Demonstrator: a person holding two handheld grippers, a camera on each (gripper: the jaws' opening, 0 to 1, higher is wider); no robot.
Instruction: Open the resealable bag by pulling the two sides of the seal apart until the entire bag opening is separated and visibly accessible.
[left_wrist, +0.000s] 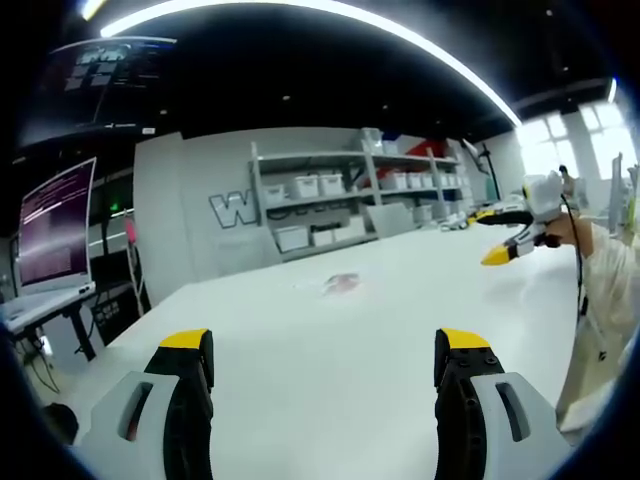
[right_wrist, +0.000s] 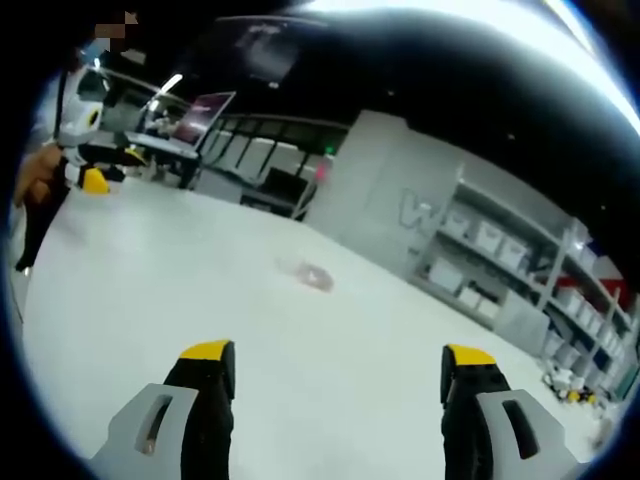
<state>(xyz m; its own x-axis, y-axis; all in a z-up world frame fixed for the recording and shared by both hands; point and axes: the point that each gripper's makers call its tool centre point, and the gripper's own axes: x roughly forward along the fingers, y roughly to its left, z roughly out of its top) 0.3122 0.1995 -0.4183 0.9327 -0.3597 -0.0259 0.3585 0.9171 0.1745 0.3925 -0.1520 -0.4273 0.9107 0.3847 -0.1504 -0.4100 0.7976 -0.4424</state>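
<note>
One small see-through bag (left_wrist: 341, 284) lying near the middle of the white table (left_wrist: 400, 330), blurry, seal hard to see, left gripper (left_wrist: 325, 365) and right gripper (right_wrist: 335, 375) both spread wide, holding nothing

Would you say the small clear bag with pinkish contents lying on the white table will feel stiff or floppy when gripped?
Probably floppy: the small clear bag with pinkish contents lies nearly flat on the white table. Likely light, since it looks thin. It may slide if pushed, as the tabletop looks smooth.
</note>
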